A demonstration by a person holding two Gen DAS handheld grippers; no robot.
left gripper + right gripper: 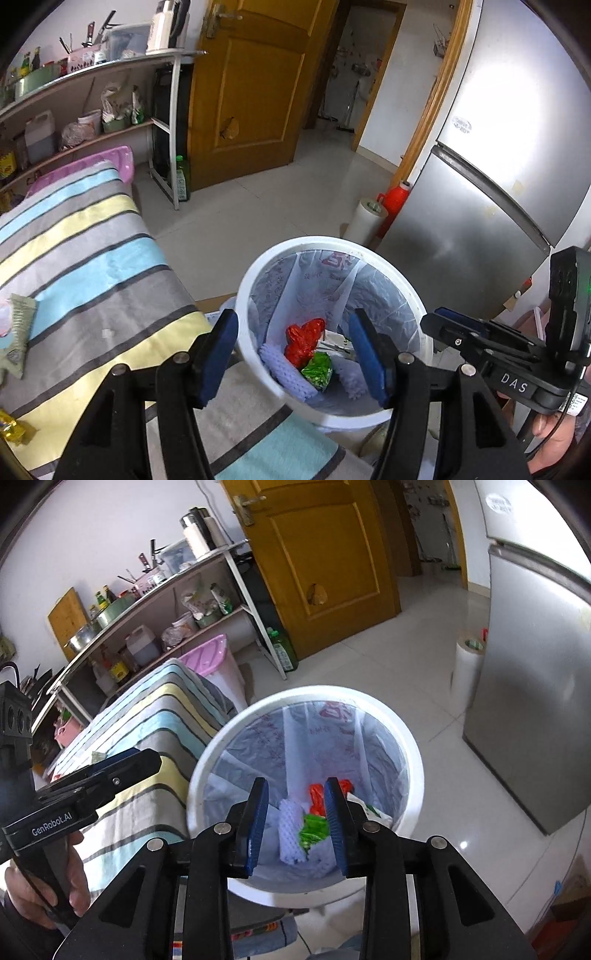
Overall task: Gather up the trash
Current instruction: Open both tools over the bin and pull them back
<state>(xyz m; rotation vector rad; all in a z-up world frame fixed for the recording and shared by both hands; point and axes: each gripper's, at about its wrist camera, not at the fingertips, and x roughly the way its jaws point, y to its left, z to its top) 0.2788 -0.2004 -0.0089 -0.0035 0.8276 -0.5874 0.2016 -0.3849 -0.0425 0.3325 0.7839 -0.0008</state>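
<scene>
Blue-padded fingers of the left gripper [293, 354] stand wide apart with nothing between them, poised above the near rim of the white bin [258, 266]. Just beside it, the right gripper [297, 823] is parted more narrowly, likewise empty, over the same bin. Below both, inside the bin's clear liner, lies the collected trash — a red wrapper [303, 339], a green wrapper [317, 371] and white foam netting [280, 373]. Left of the bin, a striped cloth covers the desk [92, 266], where a pale packet [16, 332] and a gold wrapper [13, 430] lie well apart from either gripper.
</scene>
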